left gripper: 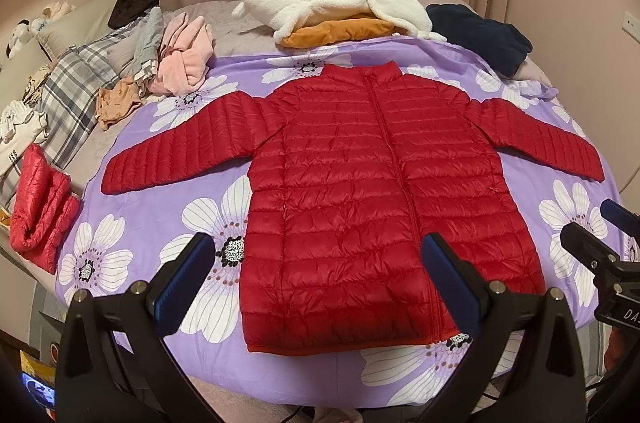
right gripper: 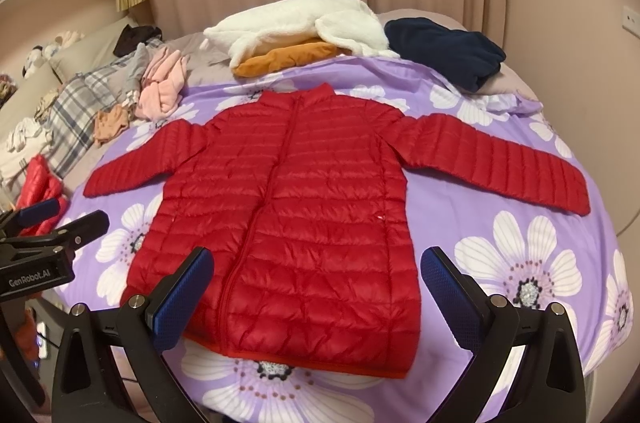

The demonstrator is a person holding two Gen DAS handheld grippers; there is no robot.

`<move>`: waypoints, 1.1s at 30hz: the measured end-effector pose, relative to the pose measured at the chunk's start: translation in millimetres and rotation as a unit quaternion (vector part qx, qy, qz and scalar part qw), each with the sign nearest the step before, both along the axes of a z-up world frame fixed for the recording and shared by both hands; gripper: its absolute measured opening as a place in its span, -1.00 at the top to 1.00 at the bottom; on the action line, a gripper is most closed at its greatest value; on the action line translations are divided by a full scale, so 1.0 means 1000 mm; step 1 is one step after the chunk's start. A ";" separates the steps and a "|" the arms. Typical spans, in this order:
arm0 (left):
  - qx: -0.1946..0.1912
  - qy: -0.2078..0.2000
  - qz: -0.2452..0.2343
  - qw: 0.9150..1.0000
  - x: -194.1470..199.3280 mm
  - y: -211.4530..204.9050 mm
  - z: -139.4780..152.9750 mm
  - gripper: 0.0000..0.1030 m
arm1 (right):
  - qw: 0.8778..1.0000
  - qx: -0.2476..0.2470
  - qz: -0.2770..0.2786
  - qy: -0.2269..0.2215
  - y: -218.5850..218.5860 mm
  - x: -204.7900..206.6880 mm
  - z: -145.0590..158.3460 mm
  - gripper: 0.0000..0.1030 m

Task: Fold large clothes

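Fingers of both grippers stand spread wide, holding nothing, poised just short of the hem of the red down jacket (left gripper: 368, 191). It lies flat, zipped, front up on the purple flowered sheet (left gripper: 168, 215), long axis running straight away from them, collar far, sleeves out sideways. Left gripper (left gripper: 320, 275) fronts the hem's left half, right gripper (right gripper: 320, 287) its right; each sleeve looks nearer its own side's gripper.

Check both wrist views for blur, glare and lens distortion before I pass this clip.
Left wrist view: sharp, even indoor light, soft sheen on the red jacket, heavy fisheye bending with dark corners. Right wrist view: the same distortion, slightly softer, the jacket quilting smeared near the hem; no harsh glare or deep shadows in either.
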State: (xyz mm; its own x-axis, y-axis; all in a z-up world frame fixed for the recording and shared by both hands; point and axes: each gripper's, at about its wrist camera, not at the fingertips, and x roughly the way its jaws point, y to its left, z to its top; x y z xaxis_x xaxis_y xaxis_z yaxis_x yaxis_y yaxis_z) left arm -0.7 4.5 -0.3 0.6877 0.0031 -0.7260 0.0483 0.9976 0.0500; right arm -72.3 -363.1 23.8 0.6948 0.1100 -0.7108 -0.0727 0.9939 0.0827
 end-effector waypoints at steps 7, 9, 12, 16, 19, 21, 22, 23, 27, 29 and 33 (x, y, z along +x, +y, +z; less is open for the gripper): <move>0.002 0.000 0.000 1.000 0.000 -0.001 0.000 -1.00 | 1.000 0.002 -0.001 0.002 0.000 0.001 0.001 -0.99; 0.000 0.001 0.000 1.000 0.000 -0.001 0.000 -1.00 | 1.000 0.003 -0.001 0.002 0.000 0.001 0.001 -0.98; 0.001 0.000 0.000 1.000 0.000 -0.001 0.000 -1.00 | 1.000 0.003 -0.001 0.002 0.000 0.001 0.001 -0.99; 0.001 0.000 -0.001 1.000 0.000 0.000 -0.001 -1.00 | 1.000 0.002 -0.001 0.004 0.000 0.000 0.000 -0.98; 0.000 0.000 -0.001 1.000 0.000 0.001 -0.001 -1.00 | 1.000 0.001 -0.001 0.004 -0.001 -0.001 0.000 -0.98; 0.001 0.000 -0.001 1.000 0.001 0.001 -0.001 -1.00 | 1.000 0.001 -0.002 0.008 -0.001 -0.001 0.000 -0.98; 0.000 0.000 -0.001 1.000 0.001 0.001 -0.001 -1.00 | 1.000 0.000 -0.001 0.008 -0.001 -0.001 0.000 -0.98; 0.001 0.000 -0.001 1.000 0.001 0.001 -0.001 -1.00 | 1.000 0.000 -0.001 0.008 -0.001 -0.001 0.000 -0.98; 0.003 0.001 0.000 1.000 0.000 0.001 -0.004 -1.00 | 1.000 0.001 -0.001 0.005 -0.001 -0.001 0.000 -0.99; 0.000 0.000 0.000 1.000 0.000 0.001 -0.004 -1.00 | 1.000 0.001 -0.002 0.007 -0.001 -0.005 -0.002 -0.98; 0.000 0.000 0.000 1.000 0.000 0.001 -0.003 -1.00 | 1.000 0.002 -0.003 0.008 -0.001 -0.004 -0.001 -0.99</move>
State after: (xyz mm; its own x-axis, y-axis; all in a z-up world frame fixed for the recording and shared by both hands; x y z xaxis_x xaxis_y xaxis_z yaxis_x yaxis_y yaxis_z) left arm -1.0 5.9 -3.7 0.6879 0.0038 -0.7258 0.0480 0.9976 0.0506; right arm -76.2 -364.1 22.3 0.6845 0.1088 -0.7209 -0.0661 0.9940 0.0873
